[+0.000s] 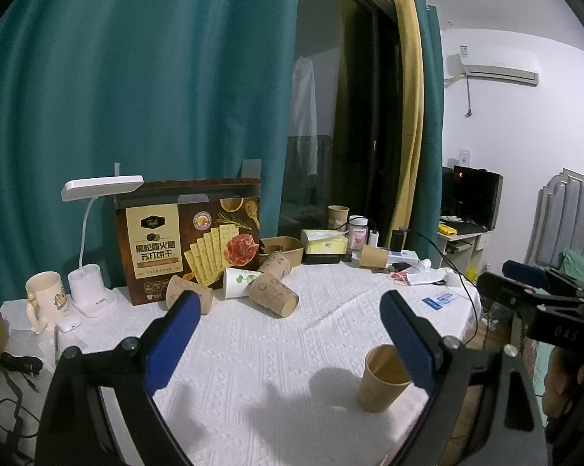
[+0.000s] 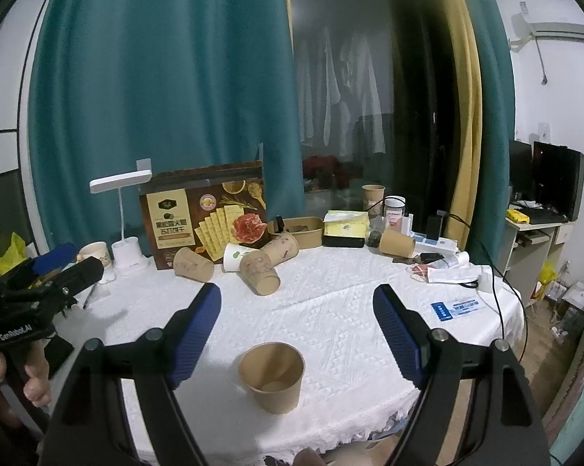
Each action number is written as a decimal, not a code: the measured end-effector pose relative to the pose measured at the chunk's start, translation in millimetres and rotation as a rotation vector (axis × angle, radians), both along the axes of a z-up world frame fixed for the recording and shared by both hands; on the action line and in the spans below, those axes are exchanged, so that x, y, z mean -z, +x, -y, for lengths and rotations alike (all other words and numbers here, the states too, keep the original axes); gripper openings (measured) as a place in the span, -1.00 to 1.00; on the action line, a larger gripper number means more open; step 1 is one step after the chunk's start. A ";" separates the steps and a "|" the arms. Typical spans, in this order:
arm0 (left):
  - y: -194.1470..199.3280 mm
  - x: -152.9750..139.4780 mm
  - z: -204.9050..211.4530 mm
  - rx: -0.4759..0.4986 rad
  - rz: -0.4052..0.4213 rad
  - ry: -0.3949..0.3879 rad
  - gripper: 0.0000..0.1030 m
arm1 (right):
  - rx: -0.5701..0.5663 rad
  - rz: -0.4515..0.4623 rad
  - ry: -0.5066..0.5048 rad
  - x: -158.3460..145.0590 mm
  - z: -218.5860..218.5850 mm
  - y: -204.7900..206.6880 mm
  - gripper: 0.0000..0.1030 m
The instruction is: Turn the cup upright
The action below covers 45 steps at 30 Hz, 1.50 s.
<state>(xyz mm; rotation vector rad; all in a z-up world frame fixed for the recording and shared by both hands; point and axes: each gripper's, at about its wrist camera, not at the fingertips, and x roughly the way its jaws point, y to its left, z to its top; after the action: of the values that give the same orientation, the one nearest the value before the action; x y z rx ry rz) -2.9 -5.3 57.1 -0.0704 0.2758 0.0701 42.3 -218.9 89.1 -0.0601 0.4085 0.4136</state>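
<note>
Right wrist view: one cup (image 2: 272, 376) stands upright near the desk's (image 2: 331, 322) front edge; four cups (image 2: 253, 262) lie toppled toward the back edge. Both grippers, left gripper (image 1: 288, 334) and right gripper (image 2: 296, 326), gape apart, empty.

Round table (image 2: 331, 310) under white textured cloth. Upright brown paper cup (image 2: 272, 376) nearest the tool; past it a cluster of tipped cups (image 2: 259, 268), cracker box (image 2: 204, 219), desk lamp (image 2: 127, 252), blue card (image 2: 461, 306) right.
</note>
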 end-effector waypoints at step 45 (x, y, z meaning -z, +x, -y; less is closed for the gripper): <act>0.6 4.3 0.5 0.004 -0.013 0.003 0.82 | -0.008 -0.005 0.003 0.9 -1.6 -2.3 0.53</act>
<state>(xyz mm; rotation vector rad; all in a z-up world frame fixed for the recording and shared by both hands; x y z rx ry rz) -2.3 -5.8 52.8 -0.0664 0.2887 0.0668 40.0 -217.3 88.2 -0.0582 0.4126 0.4224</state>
